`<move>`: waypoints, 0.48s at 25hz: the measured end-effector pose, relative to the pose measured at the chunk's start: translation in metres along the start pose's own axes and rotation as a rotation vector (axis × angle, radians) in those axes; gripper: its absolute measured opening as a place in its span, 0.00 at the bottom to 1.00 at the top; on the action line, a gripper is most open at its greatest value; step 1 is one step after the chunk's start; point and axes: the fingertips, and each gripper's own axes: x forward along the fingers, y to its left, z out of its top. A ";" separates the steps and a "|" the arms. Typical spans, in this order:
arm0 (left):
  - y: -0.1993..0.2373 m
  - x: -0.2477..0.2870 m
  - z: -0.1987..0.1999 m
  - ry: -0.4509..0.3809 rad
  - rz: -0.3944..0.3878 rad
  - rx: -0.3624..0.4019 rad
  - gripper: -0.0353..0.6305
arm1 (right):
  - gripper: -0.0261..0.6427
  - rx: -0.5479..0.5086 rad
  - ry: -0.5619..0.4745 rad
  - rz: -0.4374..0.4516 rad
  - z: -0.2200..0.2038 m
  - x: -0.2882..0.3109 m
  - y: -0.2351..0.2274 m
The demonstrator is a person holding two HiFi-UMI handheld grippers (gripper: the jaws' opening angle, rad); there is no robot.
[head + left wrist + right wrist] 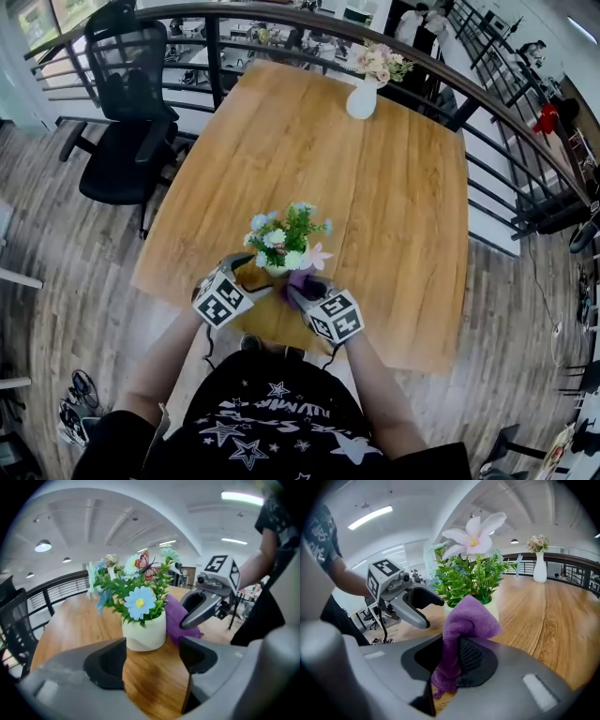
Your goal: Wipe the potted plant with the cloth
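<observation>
The potted plant [286, 236] has green leaves, blue, white and pink flowers and a cream pot [144, 631]. It stands near the front edge of the wooden table [394, 187]. My left gripper [251, 274] is at the pot's left with its jaws apart. In the left gripper view [152, 656] the pot stands just beyond the tips, and only bare wood lies between them. My right gripper [302, 287] is shut on a purple cloth [466, 620]. The cloth [176, 618] bunches against the pot's right side, under the leaves [471, 576].
A white vase of flowers [363, 98] stands at the table's far edge. A dark railing [487, 103] curves behind the table. A black office chair [127, 131] stands off its left side. The person's body is close to the front edge.
</observation>
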 end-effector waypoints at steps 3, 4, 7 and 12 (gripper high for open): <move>0.008 -0.004 0.002 -0.037 -0.121 0.174 0.67 | 0.16 0.016 0.001 -0.006 -0.001 -0.001 -0.002; 0.014 -0.004 0.001 -0.032 -0.153 0.205 0.70 | 0.16 0.022 0.002 -0.008 -0.002 -0.002 -0.003; 0.033 -0.003 0.014 -0.031 -0.226 0.263 0.80 | 0.16 0.037 0.005 -0.010 -0.003 -0.002 -0.006; 0.050 0.014 0.020 0.036 -0.330 0.388 0.82 | 0.16 0.050 0.025 -0.025 -0.008 -0.003 -0.012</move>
